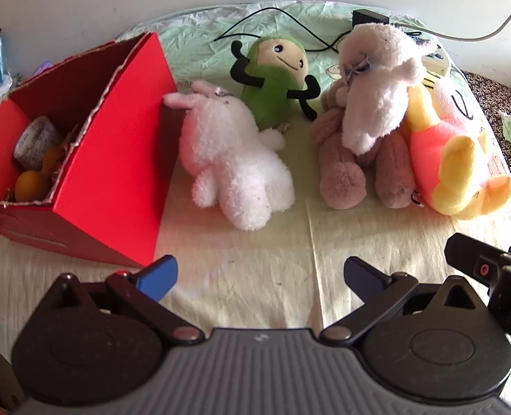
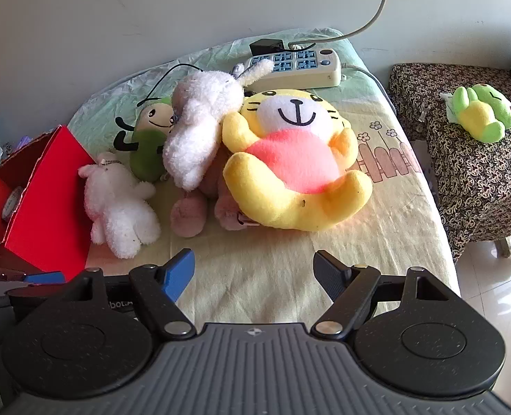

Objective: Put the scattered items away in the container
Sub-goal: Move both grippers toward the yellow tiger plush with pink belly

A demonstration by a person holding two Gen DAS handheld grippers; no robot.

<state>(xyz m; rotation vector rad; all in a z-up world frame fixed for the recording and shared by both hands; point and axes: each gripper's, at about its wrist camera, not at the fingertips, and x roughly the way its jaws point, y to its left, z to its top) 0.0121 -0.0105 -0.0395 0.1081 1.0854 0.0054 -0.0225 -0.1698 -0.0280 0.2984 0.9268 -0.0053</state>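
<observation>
Both grippers hover low over bed, fingers wide, nothing held: left gripper (image 1: 260,275), right gripper (image 2: 253,269). White rabbit (image 1: 233,159) leans against red box (image 1: 117,173), so I judge easiest first grab. Tiger (image 2: 290,166) props pile.

The left gripper (image 1: 260,276) hangs low over the pale cloth (image 1: 255,276), jaws spread wide with nothing between them, and part of the right gripper (image 1: 490,273) shows at the right edge. A red box (image 1: 117,173) stands at left holding an orange toy (image 1: 30,185) and a printed roll (image 1: 36,147); a white bunny (image 1: 234,162) lies against its side. Behind sits a green doll (image 1: 276,79), and to the right a white plush (image 1: 376,86) lies on a brown plush (image 1: 342,173) beside a yellow tiger (image 1: 456,162).
</observation>
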